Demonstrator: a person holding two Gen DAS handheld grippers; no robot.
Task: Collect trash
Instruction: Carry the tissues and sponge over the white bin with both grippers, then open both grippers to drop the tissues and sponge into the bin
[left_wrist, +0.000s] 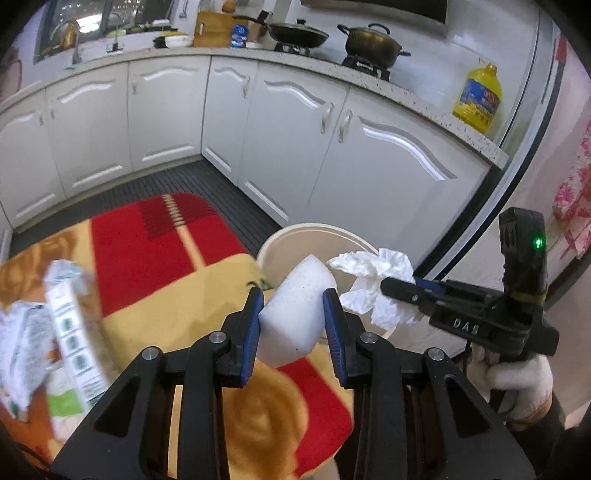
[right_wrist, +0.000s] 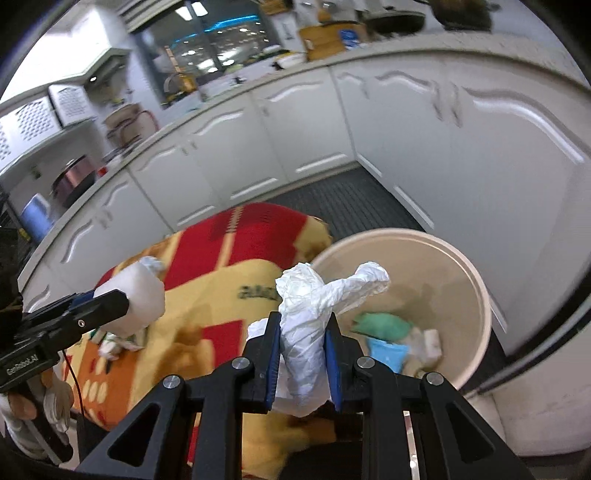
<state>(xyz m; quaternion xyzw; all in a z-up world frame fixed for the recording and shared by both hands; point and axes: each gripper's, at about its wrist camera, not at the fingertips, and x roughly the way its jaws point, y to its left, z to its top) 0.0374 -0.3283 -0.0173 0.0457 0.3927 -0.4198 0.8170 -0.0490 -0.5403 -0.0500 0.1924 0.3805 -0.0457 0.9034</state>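
A kitchen seen from two handheld tongs. The left tongs are clenched on a white foam block, held above the blanket-covered desk beside a cream bin. The right tongs grip a crumpled white tissue near the bin's rim. Trash already lies inside; more, perhaps a carton, waits on the desk. Released too soon, either piece could miss the bin.
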